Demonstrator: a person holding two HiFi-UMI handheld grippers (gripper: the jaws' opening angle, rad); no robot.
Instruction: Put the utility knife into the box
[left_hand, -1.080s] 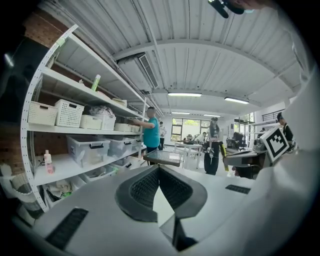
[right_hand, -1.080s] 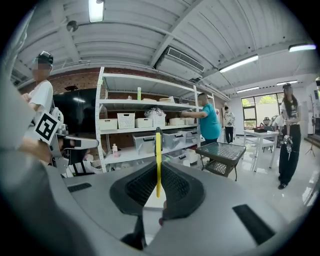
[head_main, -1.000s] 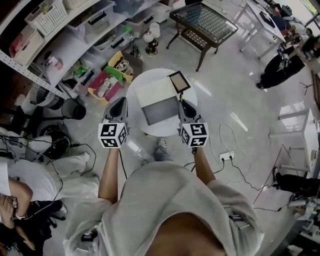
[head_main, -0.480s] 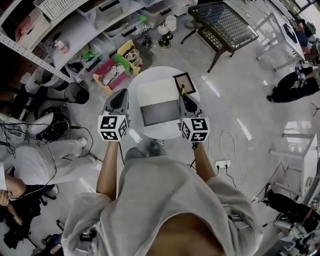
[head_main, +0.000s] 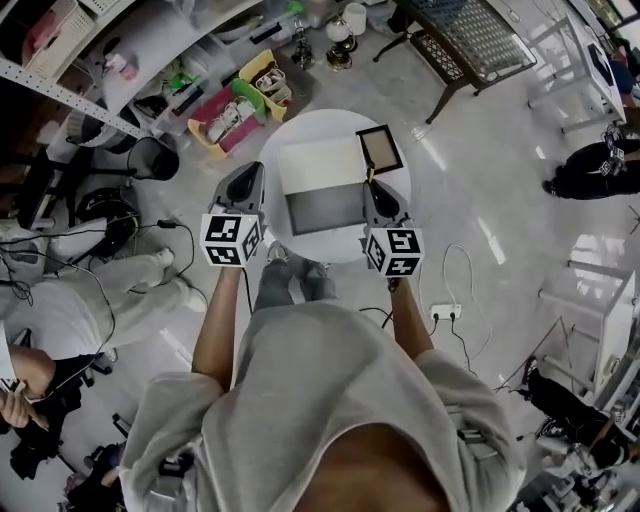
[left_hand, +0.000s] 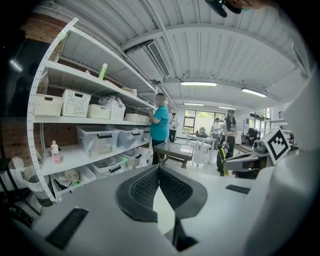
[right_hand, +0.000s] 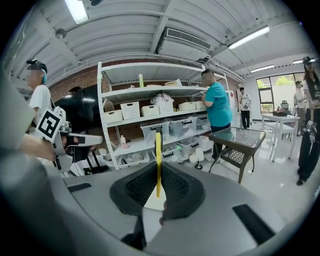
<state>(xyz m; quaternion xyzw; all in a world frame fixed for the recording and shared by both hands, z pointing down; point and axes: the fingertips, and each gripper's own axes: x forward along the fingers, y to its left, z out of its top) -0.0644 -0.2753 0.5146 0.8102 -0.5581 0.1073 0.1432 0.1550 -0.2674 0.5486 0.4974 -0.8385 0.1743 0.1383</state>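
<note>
Since a second ago the whole scene has slid in the head view: the round table (head_main: 300, 132) now sits higher, toward the top centre, and both of your grippers have come up with it, so they flank the box (head_main: 325, 210) much as before. Your right gripper (head_main: 372, 188) is clamped on the utility knife (head_main: 368, 176), its yellow strip standing upright between the jaws, just off the box's right edge, not over the opening. Your left gripper (head_main: 250, 178) is closed on nothing, at the table's left rim. The box lies open and empty, so I judge the knife still needs carrying leftward over it.
</note>
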